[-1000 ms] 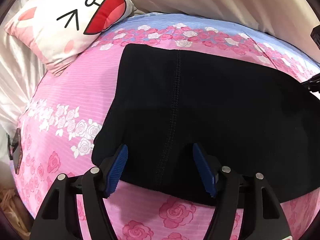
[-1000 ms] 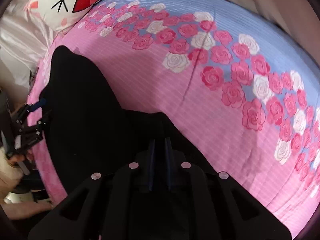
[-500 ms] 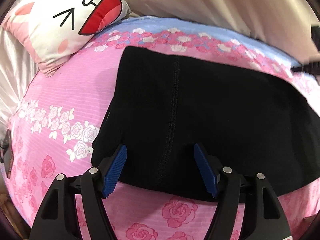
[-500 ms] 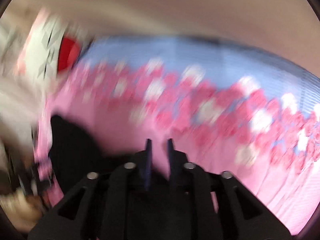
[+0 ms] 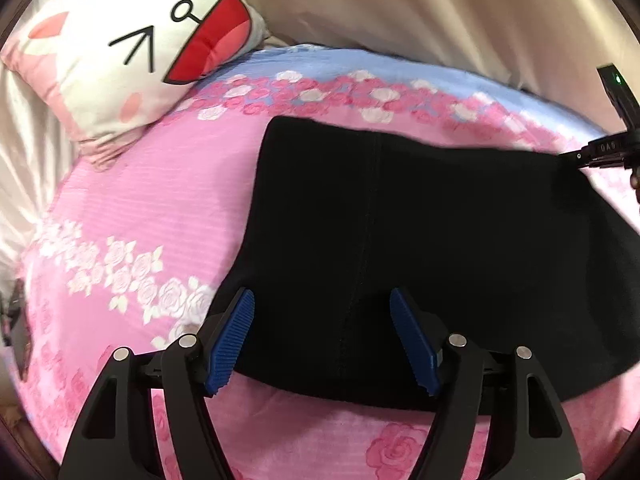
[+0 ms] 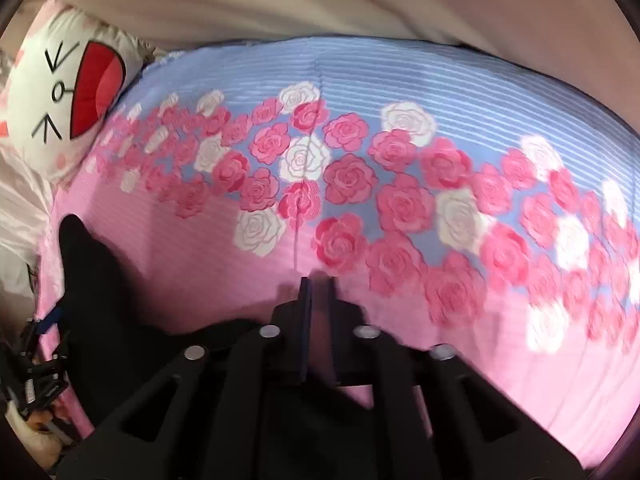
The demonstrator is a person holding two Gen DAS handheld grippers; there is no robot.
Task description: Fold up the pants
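Black pants (image 5: pixel 440 220) lie folded flat on the pink rose bedsheet (image 5: pixel 160 200); a seam runs down their middle. My left gripper (image 5: pixel 322 336) hovers open over the pants' near edge, its blue pads (image 5: pixel 230 340) astride the seam, pinching nothing. In the right wrist view the pants (image 6: pixel 104 300) show only at the lower left. My right gripper (image 6: pixel 318 284) is off the cloth, over bare sheet; its jaws stand a narrow slit apart and are closing with nothing between them. Each gripper appears at the edge of the other's view: right gripper (image 5: pixel 600 152), left gripper (image 6: pixel 40 360).
A white cartoon-face pillow (image 5: pixel 132 48) lies at the bed's far left corner. Beige fabric (image 5: pixel 440 8) hangs behind the bed. Pale satin cloth (image 5: pixel 24 152) lies along the left side. The sheet (image 6: pixel 440 92) turns blue toward the back.
The right gripper has let go of the black pants, rolled and lifted away to bare sheet, its jaws now slightly parted. The left gripper has drawn back a little, still open.
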